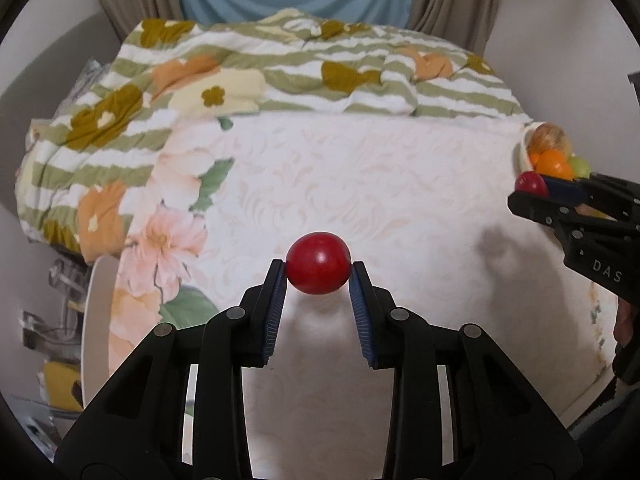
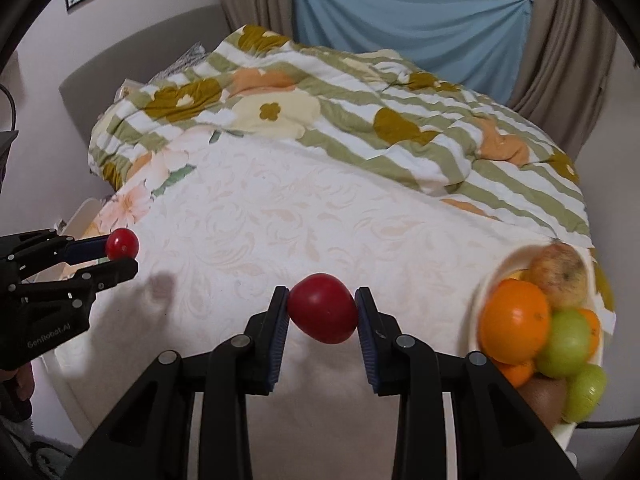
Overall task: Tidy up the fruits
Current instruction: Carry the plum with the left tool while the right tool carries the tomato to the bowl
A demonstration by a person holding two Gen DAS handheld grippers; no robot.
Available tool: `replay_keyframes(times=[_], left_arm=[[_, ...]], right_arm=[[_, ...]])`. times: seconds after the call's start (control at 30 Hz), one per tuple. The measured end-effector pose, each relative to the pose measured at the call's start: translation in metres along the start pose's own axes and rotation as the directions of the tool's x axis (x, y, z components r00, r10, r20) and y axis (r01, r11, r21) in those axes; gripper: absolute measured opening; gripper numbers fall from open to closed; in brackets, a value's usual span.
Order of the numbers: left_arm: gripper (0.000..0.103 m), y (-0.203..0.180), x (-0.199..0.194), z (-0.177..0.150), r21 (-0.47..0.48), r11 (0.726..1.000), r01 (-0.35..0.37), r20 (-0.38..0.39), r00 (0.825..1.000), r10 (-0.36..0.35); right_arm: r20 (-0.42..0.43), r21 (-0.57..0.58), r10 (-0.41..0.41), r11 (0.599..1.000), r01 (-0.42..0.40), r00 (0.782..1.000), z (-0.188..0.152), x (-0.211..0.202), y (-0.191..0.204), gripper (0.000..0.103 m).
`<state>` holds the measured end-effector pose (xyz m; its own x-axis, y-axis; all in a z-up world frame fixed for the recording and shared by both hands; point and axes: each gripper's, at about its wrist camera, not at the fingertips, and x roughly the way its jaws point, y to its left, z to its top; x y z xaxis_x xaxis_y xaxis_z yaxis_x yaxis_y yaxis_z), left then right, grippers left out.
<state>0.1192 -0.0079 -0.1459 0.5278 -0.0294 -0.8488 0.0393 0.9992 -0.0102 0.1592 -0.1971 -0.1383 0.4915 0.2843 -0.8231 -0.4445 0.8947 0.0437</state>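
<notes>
Gripping across widest part: left gripper [image 1: 319, 270] closed on round red fruit [image 1: 319, 263], right gripper [image 2: 322, 310] closed on larger red fruit [image 2: 323, 308], both above bed [image 2: 280, 220]. Skins looked smooth, glossy, probably slippery, light; bowl [image 2: 486, 292] lay near right.

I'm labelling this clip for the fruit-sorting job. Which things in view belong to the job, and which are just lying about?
Part of the job:
- left gripper, shut on a red fruit
- right gripper, shut on a second red fruit
- bowl holding oranges, green fruits and a brownish fruit

Just lying about:
- striped floral quilt
- white bedsheet
- blue curtain
</notes>
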Motion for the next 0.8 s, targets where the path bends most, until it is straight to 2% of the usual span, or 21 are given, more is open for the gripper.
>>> replay_keyframes(times=[0.23,0.43,0.63,0.8], left_arm=[[0.039,-0.035,-0.032,0.022,0.056,0.998,0.036,0.071,0.997,-0.04],[0.039,-0.073,-0.048,0.046,0.116,0.987,0.108,0.111,0.986,-0.121],[0.039,-0.116,-0.048,0.072,0.198,0.963,0.184,0.13,0.969,-0.212],[0.039,-0.152,-0.035,0.096,0.287,0.925,0.248,0.112,0.951,-0.29]], right_arm=[[0.051,0.076,-0.05,0.996,0.046,0.997,-0.01,-0.047,-0.031,0.031],[0.088,0.137,-0.11,0.986,0.097,0.99,-0.018,-0.081,-0.062,0.031],[0.111,0.224,-0.183,0.962,0.155,0.977,-0.026,-0.107,-0.099,0.031],[0.106,0.293,-0.248,0.933,0.208,0.963,-0.03,-0.116,-0.122,0.031]])
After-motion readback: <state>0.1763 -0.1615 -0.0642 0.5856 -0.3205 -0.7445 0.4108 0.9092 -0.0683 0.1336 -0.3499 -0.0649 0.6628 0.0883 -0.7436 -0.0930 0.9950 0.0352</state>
